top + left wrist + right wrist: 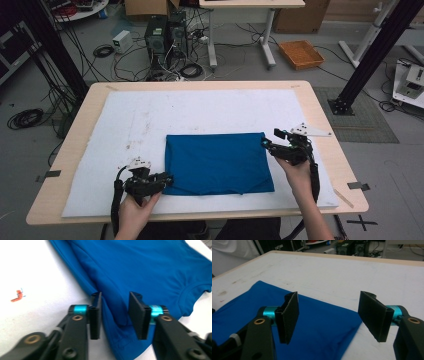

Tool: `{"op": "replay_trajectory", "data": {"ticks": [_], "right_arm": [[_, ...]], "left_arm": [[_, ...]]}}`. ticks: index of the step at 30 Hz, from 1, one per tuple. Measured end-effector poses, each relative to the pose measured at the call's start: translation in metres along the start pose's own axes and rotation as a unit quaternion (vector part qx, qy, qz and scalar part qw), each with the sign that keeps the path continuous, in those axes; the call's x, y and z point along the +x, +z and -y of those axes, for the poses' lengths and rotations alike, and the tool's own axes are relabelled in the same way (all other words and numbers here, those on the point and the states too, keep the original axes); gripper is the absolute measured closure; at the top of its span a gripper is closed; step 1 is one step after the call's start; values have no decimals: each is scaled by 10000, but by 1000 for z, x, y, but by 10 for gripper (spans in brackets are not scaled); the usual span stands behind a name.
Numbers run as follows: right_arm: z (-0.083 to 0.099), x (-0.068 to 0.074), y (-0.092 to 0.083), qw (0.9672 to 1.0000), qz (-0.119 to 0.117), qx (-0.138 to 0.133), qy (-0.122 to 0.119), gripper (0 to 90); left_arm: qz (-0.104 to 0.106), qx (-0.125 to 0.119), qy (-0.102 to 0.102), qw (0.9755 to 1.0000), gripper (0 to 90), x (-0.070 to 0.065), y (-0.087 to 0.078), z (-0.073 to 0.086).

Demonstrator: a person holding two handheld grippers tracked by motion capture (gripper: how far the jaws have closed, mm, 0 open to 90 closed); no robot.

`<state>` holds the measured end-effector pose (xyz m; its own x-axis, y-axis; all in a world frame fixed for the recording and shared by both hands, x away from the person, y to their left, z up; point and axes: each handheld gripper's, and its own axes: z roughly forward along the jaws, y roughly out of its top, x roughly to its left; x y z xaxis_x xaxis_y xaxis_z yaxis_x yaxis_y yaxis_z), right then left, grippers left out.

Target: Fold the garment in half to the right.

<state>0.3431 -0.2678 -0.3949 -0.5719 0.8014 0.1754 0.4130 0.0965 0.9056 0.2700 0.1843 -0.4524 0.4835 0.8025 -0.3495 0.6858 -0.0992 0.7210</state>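
A folded blue shirt [217, 162] lies flat on the white mat [200, 107] in the near middle of the table. My left gripper [170, 179] is at the shirt's near left corner. In the left gripper view, my left gripper [115, 315] has its jaws either side of a low fold of the shirt [150, 270], with a gap at each pad; the collar [197, 287] shows at the right. My right gripper [265, 143] hovers at the far right corner. In the right gripper view, my right gripper [332, 315] stands wide open above the shirt's corner [319, 325].
The mat covers most of the wooden table [320, 107]. A small red mark [17, 295] sits on the mat left of the shirt. Beyond the table are computers [165, 32], cables, an orange tray [301, 54] and black frame posts [372, 55].
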Motion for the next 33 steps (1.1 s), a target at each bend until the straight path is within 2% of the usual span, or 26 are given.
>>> {"op": "replay_trajectory", "data": {"ticks": [3, 7, 14, 19, 21, 22, 23, 26, 29, 33], "right_arm": [[-3, 10, 11, 9997, -202, 69, 68, 369], [-10, 29, 32, 9990, -392, 234, 27, 432], [-27, 66, 81, 9967, -597, 505, -236, 494], [-38, 91, 115, 9937, -808, 710, -315, 513], [-39, 95, 121, 9932, -848, 723, -348, 517], [-41, 101, 131, 9921, -902, 797, -347, 517], [-43, 111, 148, 9899, -986, 945, -372, 517], [-44, 127, 173, 9870, -1124, 1079, -383, 519], [-44, 143, 196, 9841, -1176, 1257, -432, 541], [-43, 159, 222, 9826, -1112, 1413, -474, 576]], "left_arm": [[-106, 3, 69, 9999, 728, -2, 1, 0], [-121, 8, 76, 9999, 767, -2, 1, 0], [-95, 20, 128, 9999, 794, -2, 2, 0], [-105, 4, 112, 9999, 802, -2, 2, 0], [-114, 21, 142, 9998, 803, -3, 2, 0], [-143, -17, 156, 9998, 803, -3, 2, 0], [-150, -8, 162, 9998, 803, -3, 2, 0], [-121, -16, 143, 9998, 803, -2, 2, 1], [-96, -3, 121, 9999, 803, -1, 2, 1], [-55, 2, 82, 10000, 803, 0, 1, 1]]}}
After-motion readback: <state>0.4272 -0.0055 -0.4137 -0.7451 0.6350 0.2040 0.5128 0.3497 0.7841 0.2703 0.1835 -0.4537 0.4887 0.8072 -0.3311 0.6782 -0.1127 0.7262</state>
